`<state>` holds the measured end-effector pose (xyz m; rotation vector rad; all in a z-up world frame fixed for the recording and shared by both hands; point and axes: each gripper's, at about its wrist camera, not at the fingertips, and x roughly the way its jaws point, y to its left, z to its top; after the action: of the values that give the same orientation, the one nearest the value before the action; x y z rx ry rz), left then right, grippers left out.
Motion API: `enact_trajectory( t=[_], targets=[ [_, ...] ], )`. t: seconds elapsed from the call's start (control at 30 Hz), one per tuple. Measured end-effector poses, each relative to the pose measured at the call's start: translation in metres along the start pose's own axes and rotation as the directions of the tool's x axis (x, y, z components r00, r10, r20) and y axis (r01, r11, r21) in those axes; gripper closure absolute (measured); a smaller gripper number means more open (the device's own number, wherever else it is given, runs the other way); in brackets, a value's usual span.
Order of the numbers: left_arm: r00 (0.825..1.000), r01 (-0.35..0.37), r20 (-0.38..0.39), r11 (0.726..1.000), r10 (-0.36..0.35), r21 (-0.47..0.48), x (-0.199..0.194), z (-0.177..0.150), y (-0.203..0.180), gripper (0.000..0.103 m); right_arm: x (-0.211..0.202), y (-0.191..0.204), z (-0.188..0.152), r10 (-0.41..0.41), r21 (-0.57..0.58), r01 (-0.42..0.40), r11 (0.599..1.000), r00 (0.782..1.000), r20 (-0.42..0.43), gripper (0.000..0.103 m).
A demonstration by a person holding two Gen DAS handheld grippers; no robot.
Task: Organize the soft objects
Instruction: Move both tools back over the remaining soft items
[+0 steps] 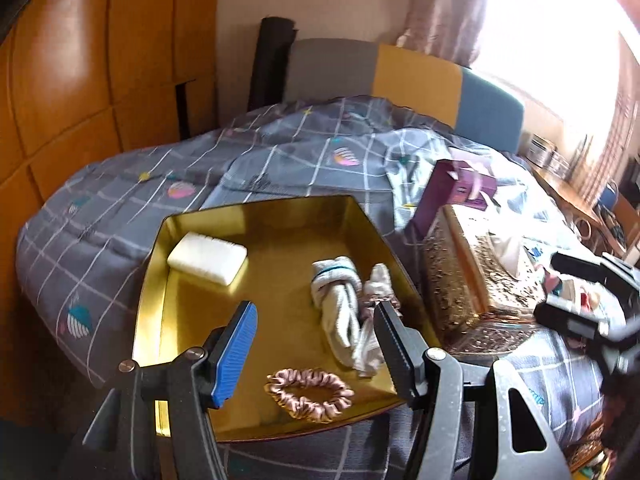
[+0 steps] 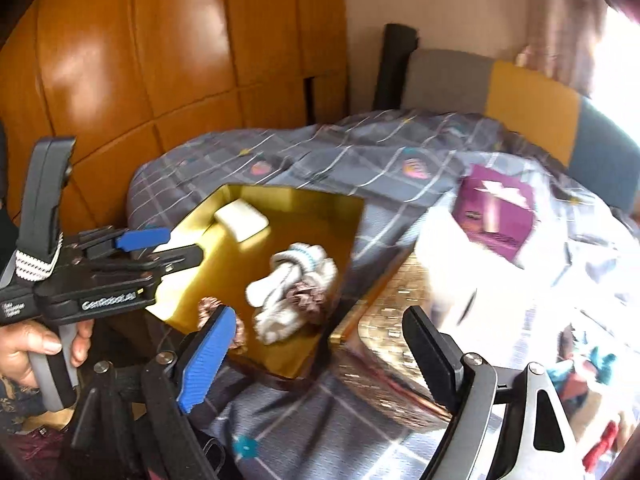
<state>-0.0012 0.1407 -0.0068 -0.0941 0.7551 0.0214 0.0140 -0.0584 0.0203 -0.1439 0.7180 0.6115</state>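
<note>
Nearest the left wrist camera, the left tool (image 1: 316,344) hangs with its jaws apart and nothing between them, over the near edge of a gold tray (image 1: 192,328) that sits on the bed (image 1: 120,208). Just below that gap lies a pink satin scrunchie (image 1: 310,394), flat on the tray floor near the front rim, its ring slightly longer from side to side. Beyond it a knotted bundle of white socks (image 1: 340,312) lies with its long axis running from the knot at the far end toward the near rim, loose ends pointing at the camera. A second, darker scrunchie (image 1: 376,300) touches the bundle's right side. A white pad (image 1: 207,258) rests in the far left corner, its long side slanting across the corner.

From the right wrist view, the right tool (image 2: 320,356) stands wide and empty above the bed, beside the tray's right edge and over an ornate gold tissue box (image 2: 384,320). A purple box (image 2: 496,216) lies further back on the checked quilt.
</note>
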Motion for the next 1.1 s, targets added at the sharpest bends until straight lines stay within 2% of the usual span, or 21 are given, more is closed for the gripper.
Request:
enact_trajectory(
  t=[0.17, 0.3, 0.4, 0.5, 0.63, 0.73, 0.93, 1.03, 1.07, 1.1],
  targets=[
    [0.999, 0.031, 0.020, 0.997, -0.032, 0.073, -0.006, 0.003, -0.020, 0.041, -0.025, -0.043, -0.006, -0.084, 0.101, 0.080, 0.992, 0.996, 0.041, 0.016],
    [0.997, 0.058, 0.033, 0.990, -0.063, 0.127, -0.012, 0.004, -0.039, 0.041, -0.043, -0.084, -0.015, -0.173, 0.195, 0.160, 0.968, 0.984, 0.049, 0.016],
    [0.993, 0.100, 0.039, 0.980, -0.108, 0.170, -0.017, 0.006, -0.055, 0.041, -0.058, -0.117, -0.027, -0.257, 0.270, 0.236, 0.933, 0.966, 0.042, 0.016],
    [0.989, 0.136, 0.032, 0.968, -0.146, 0.210, -0.019, 0.007, -0.073, 0.041, -0.077, -0.152, -0.043, -0.340, 0.360, 0.308, 0.881, 0.940, 0.025, 0.015],
    [0.976, 0.204, 0.013, 0.944, -0.215, 0.261, -0.020, 0.009, -0.099, 0.041, -0.105, -0.200, -0.069, -0.449, 0.490, 0.397, 0.776, 0.893, -0.013, 0.014],
    [0.964, 0.253, 0.002, 0.918, -0.266, 0.307, -0.023, 0.012, -0.120, 0.041, -0.128, -0.235, -0.093, -0.531, 0.586, 0.455, 0.670, 0.846, -0.050, 0.013],
    [0.934, 0.337, -0.041, 0.837, -0.355, 0.430, -0.027, 0.014, -0.175, 0.041, -0.160, -0.294, -0.140, -0.631, 0.741, 0.494, 0.454, 0.766, -0.124, 0.012],
    [0.920, 0.375, -0.079, 0.798, -0.385, 0.471, -0.022, 0.014, -0.205, 0.041, -0.166, -0.310, -0.162, -0.650, 0.779, 0.495, 0.385, 0.744, -0.151, 0.012],
    [0.916, 0.382, -0.091, 0.784, -0.390, 0.489, -0.019, 0.013, -0.217, 0.041, -0.166, -0.313, -0.169, -0.647, 0.794, 0.485, 0.367, 0.746, -0.157, 0.012],
    [0.913, 0.387, -0.100, 0.768, -0.395, 0.510, -0.017, 0.011, -0.227, 0.041, -0.166, -0.317, -0.173, -0.631, 0.814, 0.466, 0.347, 0.758, -0.166, 0.012]
  ],
)
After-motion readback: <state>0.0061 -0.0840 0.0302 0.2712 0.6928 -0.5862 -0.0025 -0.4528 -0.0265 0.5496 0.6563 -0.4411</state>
